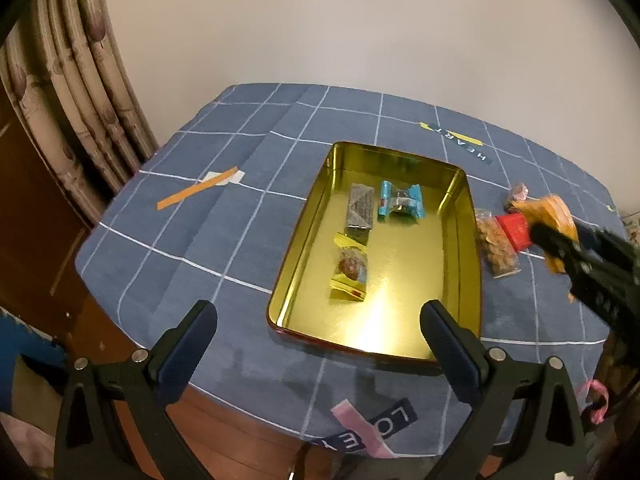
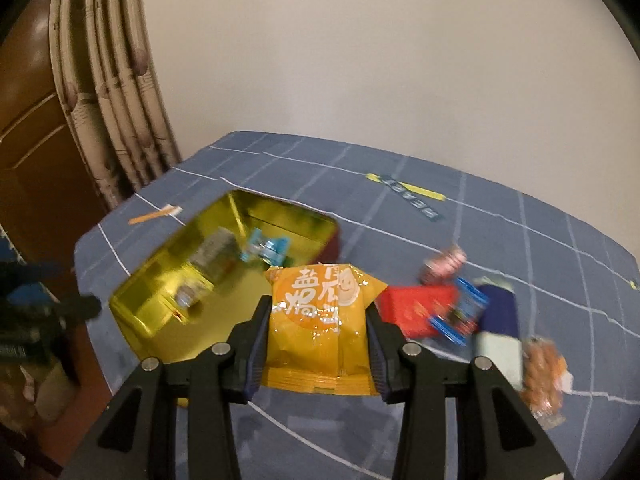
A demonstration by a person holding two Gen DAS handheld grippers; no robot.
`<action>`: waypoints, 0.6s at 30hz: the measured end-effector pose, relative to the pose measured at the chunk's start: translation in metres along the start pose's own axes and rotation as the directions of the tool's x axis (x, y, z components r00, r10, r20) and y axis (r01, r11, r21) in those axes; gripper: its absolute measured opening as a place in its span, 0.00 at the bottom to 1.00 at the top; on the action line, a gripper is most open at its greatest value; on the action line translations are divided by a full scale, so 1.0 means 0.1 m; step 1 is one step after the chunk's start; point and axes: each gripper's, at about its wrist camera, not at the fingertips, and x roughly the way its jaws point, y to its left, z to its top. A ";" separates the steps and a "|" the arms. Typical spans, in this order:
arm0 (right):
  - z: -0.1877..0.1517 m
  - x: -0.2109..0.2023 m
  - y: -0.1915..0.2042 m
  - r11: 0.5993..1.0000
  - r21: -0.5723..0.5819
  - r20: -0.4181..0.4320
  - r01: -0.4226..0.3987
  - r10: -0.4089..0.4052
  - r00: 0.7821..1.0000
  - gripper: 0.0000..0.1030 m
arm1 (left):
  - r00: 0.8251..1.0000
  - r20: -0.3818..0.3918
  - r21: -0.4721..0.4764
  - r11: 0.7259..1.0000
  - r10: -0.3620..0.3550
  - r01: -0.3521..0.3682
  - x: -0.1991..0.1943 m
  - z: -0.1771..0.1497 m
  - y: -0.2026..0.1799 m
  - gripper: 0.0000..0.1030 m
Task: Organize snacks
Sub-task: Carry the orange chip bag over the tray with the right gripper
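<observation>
A gold tin tray (image 1: pixel 460 216) (image 2: pixel 132 308) lies on the blue checked tablecloth. Inside it are a grey bar (image 1: pixel 360 210), a light-blue wrapped sweet (image 1: pixel 400 202) and a yellow-wrapped sweet (image 1: pixel 351 272). My left gripper (image 1: pixel 320 320) stands open and empty over the tray's near end. My right gripper (image 2: pixel 316 312) is shut on an orange snack packet (image 2: pixel 320 320) (image 1: pixel 554 212), held in the air to the right of the tray. On the cloth right of the tray lie a red packet (image 2: pixel 416 310) (image 1: pixel 514 230), a nut bag (image 1: pixel 496 248) (image 2: pixel 544 376) and other wrapped snacks.
A navy and white packet (image 2: pixel 500 328) and a blue wrapped sweet (image 2: pixel 460 316) lie beside the red one. A small pinkish snack (image 2: pixel 444 264) (image 1: pixel 516 196) sits further back. Curtains (image 1: pixel 80 92) and wooden furniture stand at the left, a plain wall behind the table.
</observation>
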 end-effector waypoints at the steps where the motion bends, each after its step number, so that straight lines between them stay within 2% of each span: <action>1: 0.08 0.06 0.05 1.000 0.000 -0.003 -0.011 0.011 1.000 0.42 | 1.000 0.001 0.004 1.000 0.000 0.000 0.01 0.00 0.00 0.97; 9: 0.45 0.46 0.38 0.998 -0.024 -0.048 -0.065 0.064 0.997 0.42 | 1.000 -0.024 -0.012 1.000 -0.011 0.011 0.11 0.00 0.07 0.97; 18: 0.51 0.91 0.51 0.999 -0.005 -0.127 -0.046 0.045 0.991 0.42 | 0.997 -0.069 -0.043 0.999 -0.028 0.025 0.23 -0.01 0.15 0.97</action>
